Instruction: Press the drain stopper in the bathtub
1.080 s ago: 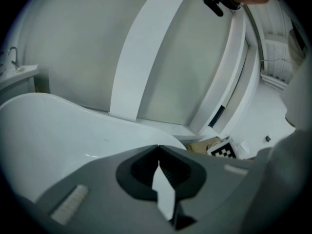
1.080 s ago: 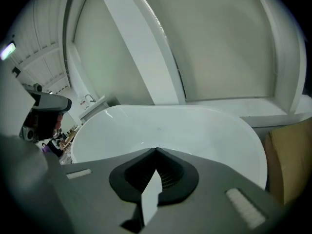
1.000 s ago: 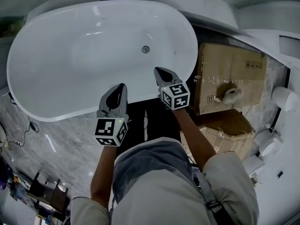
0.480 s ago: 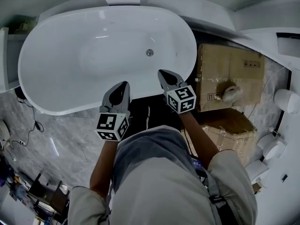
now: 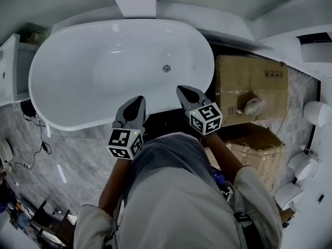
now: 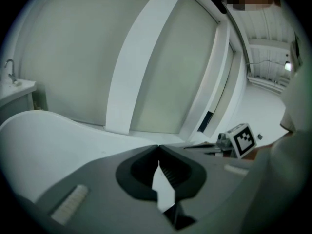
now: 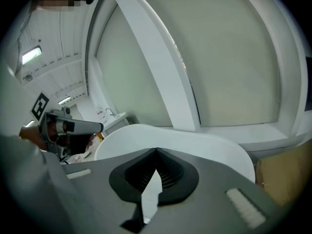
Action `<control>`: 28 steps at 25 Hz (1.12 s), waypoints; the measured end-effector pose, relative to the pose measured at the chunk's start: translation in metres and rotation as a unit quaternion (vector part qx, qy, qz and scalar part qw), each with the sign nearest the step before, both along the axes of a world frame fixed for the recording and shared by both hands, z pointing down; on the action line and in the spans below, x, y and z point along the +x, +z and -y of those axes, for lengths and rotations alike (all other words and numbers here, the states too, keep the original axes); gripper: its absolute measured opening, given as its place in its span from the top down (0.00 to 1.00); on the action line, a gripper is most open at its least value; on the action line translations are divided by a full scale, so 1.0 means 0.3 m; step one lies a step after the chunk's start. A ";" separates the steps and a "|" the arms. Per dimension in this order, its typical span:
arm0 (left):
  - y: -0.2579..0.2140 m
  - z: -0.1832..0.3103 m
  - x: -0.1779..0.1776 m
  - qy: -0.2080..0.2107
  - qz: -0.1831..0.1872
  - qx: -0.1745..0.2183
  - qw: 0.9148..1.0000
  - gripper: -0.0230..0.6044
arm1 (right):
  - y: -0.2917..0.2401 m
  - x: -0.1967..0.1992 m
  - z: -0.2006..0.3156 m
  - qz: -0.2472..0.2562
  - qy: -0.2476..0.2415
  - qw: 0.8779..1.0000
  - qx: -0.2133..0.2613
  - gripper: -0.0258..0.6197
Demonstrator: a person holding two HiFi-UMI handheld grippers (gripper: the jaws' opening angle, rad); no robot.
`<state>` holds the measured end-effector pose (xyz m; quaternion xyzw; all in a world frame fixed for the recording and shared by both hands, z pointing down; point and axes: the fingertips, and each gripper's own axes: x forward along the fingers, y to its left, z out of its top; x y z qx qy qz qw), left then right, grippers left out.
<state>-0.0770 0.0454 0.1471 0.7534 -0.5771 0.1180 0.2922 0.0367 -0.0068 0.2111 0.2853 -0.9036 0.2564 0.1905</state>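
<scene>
left gripper [image 5: 138, 100], right gripper [image 5: 182, 90] closed, empty; drain stopper [image 5: 166, 68] tiny in bathtub [image 5: 72, 61]

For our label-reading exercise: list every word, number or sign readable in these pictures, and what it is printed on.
None can be read as words or numbers.
On the cardboard box: dark print near its upper right corner and small symbols lower down, too small to read.
On the left tongs and right tongs: cubes bear black-and-white square patterns, no letters.
</scene>
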 end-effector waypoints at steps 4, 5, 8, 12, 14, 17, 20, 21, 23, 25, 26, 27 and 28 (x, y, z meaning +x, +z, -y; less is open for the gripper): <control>-0.048 -0.032 -0.004 0.000 -0.001 0.016 1.000 0.96 | -0.084 -0.010 -0.057 0.010 -0.017 1.000 0.012 0.97; -0.066 -0.037 -0.007 0.000 -0.001 0.022 1.000 0.96 | -0.108 -0.010 -0.066 0.011 -0.017 1.000 0.018 0.97; -0.123 -0.045 -0.025 -0.001 0.002 0.041 0.999 0.96 | -0.190 -0.008 -0.081 0.013 -0.013 0.999 0.039 0.97; -0.203 -0.047 -0.053 -0.007 0.009 0.068 0.998 0.96 | -0.298 -0.006 -0.091 0.023 -0.008 0.997 0.067 0.97; -0.246 -0.045 -0.065 -0.010 0.009 0.083 0.996 0.96 | -0.351 -0.006 -0.090 0.027 -0.009 0.996 0.081 0.97; -0.297 -0.036 -0.086 -0.016 0.008 0.101 0.995 0.96 | -0.427 -0.005 -0.073 0.026 -0.012 0.994 0.103 0.97; -0.334 -0.035 -0.123 -0.029 0.003 0.115 0.993 0.96 | -0.502 -0.005 -0.061 0.019 -0.017 0.992 0.127 0.97; -0.347 -0.037 -0.134 -0.032 0.000 0.119 0.992 0.96 | -0.528 -0.003 -0.059 0.020 -0.017 0.991 0.133 0.97; -0.385 -0.038 -0.147 -0.031 -0.001 0.133 0.991 0.96 | -0.578 0.006 -0.057 0.029 -0.012 0.990 0.141 0.97; -0.438 -0.034 -0.147 -0.027 0.001 0.151 0.988 0.96 | -0.626 0.023 -0.053 0.036 -0.007 0.988 0.151 0.97; -0.468 -0.032 -0.144 -0.025 0.001 0.161 0.987 0.96 | -0.646 0.032 -0.049 0.035 -0.006 0.987 0.157 0.97; -0.498 -0.031 -0.141 -0.022 0.000 0.169 0.985 0.96 | -0.665 0.041 -0.044 0.030 -0.004 0.986 0.164 0.97; -0.525 -0.031 -0.141 -0.020 -0.001 0.176 0.984 0.96 | -0.681 0.045 -0.041 0.025 -0.003 0.985 0.171 0.97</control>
